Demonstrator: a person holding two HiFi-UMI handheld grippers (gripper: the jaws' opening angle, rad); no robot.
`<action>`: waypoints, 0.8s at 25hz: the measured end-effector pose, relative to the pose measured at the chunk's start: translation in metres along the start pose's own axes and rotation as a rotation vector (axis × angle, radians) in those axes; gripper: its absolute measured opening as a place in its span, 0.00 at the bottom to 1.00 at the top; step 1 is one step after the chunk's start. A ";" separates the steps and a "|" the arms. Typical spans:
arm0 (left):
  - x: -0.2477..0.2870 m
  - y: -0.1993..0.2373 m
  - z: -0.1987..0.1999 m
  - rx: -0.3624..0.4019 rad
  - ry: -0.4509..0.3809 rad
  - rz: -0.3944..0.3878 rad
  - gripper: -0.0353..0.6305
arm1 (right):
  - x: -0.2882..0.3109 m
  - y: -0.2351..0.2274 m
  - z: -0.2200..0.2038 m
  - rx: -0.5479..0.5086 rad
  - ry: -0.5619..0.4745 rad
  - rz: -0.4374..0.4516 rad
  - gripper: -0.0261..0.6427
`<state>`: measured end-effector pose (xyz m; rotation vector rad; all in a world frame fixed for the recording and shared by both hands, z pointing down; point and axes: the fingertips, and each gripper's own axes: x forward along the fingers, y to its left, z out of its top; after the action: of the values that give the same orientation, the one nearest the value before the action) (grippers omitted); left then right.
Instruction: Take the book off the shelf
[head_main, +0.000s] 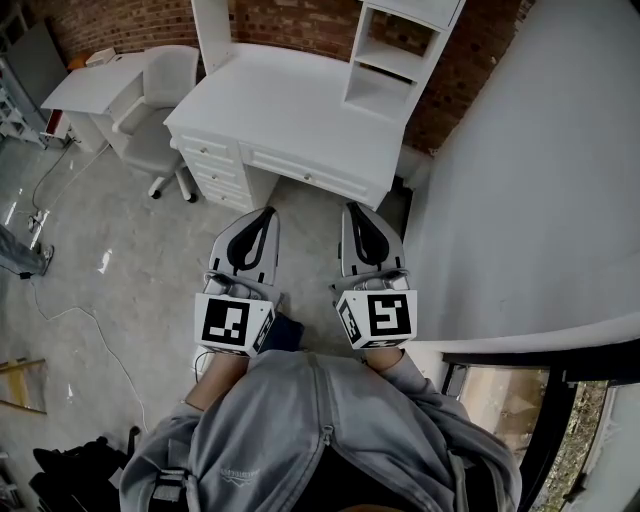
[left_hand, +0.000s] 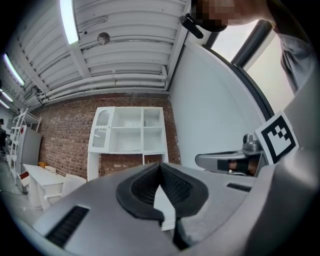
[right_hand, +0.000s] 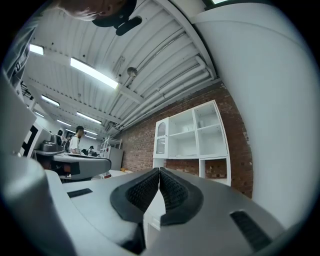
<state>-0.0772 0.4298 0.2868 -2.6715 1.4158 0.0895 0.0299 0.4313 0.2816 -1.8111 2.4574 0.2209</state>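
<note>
A white shelf unit (head_main: 395, 60) stands on the back right of a white desk (head_main: 290, 110) against a brick wall. Its compartments look pale in the left gripper view (left_hand: 127, 130) and the right gripper view (right_hand: 192, 135), and I cannot make out a book in them. My left gripper (head_main: 268, 212) and right gripper (head_main: 352, 208) are held side by side above the grey floor, short of the desk. Both are shut with nothing between the jaws, as each gripper's own view shows, left (left_hand: 160, 166) and right (right_hand: 159, 171).
A pale office chair (head_main: 160, 110) and a second white desk (head_main: 90, 85) stand to the left. A broad white curved wall (head_main: 540, 180) rises close on the right. Cables (head_main: 70, 310) trail over the floor at left. A person (right_hand: 76, 141) stands far off.
</note>
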 end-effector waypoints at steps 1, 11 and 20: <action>0.004 0.004 -0.002 0.001 -0.001 -0.001 0.06 | 0.005 -0.001 -0.002 0.000 0.001 0.000 0.08; 0.074 0.065 -0.016 0.016 -0.008 -0.019 0.06 | 0.096 -0.017 -0.019 -0.023 0.001 -0.013 0.08; 0.147 0.122 -0.021 0.020 0.000 -0.055 0.06 | 0.182 -0.039 -0.027 -0.027 0.008 -0.054 0.08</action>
<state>-0.0961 0.2386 0.2830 -2.6917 1.3351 0.0705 0.0136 0.2437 0.2779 -1.8893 2.4189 0.2457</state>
